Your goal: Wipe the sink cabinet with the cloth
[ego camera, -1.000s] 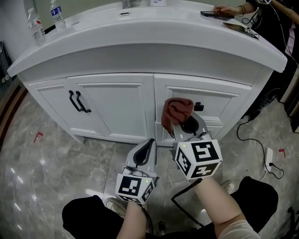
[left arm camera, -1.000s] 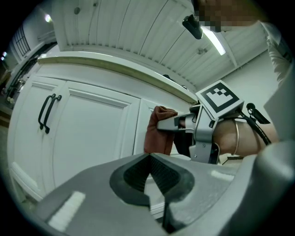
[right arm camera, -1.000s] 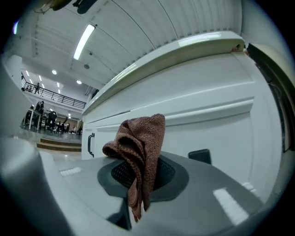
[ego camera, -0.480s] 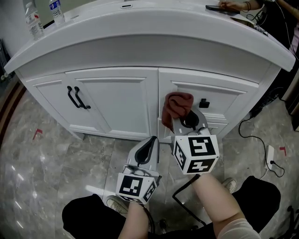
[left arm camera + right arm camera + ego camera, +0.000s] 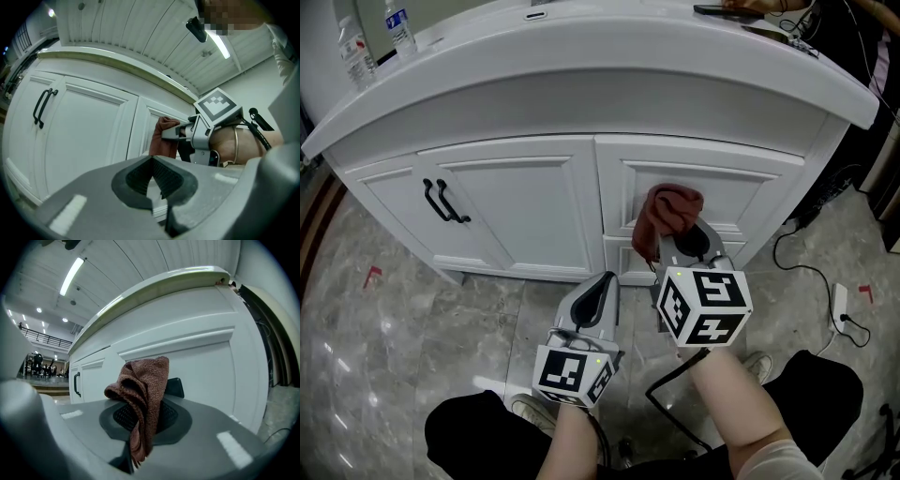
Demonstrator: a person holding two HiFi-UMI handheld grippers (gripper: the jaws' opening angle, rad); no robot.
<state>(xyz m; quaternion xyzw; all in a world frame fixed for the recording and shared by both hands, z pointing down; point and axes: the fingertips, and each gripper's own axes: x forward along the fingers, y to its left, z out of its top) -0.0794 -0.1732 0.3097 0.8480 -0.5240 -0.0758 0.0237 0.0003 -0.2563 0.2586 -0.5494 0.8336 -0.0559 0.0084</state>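
R hand-held gripper [image 5: 682,246] is pinching the red-brown cloth [image 5: 668,214]. The cloth is bunched above the jaws, right at the upper drawer front [image 5: 741,192] of the white sink cabinet [image 5: 516,202]; can't tell if it actually touches. L hand-held gripper [image 5: 598,292] has jaws pressed together w/ nothing btwn, low by the cabinet base.

Step in hand looks like wiping the drawer front. To do it well:
- Tilt so the cloth fold meets the panel, not the plastic jaws.
- Use even pressure & long strokes.
- Work round the black knob [image 5: 175,386].
- Don't slacken the pinch.
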